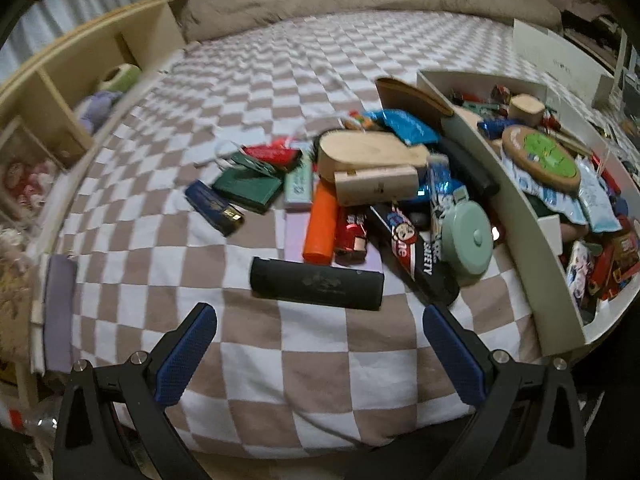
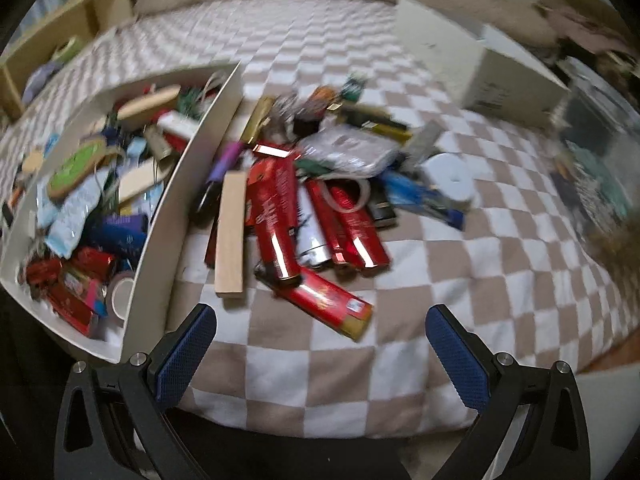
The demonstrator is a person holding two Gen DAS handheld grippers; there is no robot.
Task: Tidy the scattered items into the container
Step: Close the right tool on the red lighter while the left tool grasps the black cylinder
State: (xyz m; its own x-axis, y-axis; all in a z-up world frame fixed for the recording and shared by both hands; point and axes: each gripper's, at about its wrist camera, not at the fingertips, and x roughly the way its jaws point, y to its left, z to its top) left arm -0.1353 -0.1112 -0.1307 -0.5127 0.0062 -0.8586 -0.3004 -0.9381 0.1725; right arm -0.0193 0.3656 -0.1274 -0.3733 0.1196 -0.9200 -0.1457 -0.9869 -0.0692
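Clutter lies heaped on the checked bedspread (image 1: 280, 360) in the left wrist view, pressed against the left wall of the white container (image 1: 532, 240), which sits to the right and is already well filled. The left claw (image 1: 320, 354) stands wide and empty, short of the pile. Nearest it is a black case (image 1: 316, 284), lying flat, its long axis running left to right and tilted slightly down to the right. It looks stiff and light, with a matte skin that should not slip; a pinch across the short width at mid-length seems best. Behind it an orange tube (image 1: 320, 228) points near to far, smooth and likely to roll.

From the right wrist view the container (image 2: 160, 248) is on the left, the pile just right of its wall. The right claw (image 2: 322, 354) is also spread wide, holding nothing. Closest is a red packet (image 2: 324, 302), long axis slanting from far-left to near-right; its glossy foil looks slick and crushable, so a gentle grip across the middle suits. A wooden block (image 2: 230, 236) lies beside the wall, pointing near to far, rigid and easy to hold by its long sides.
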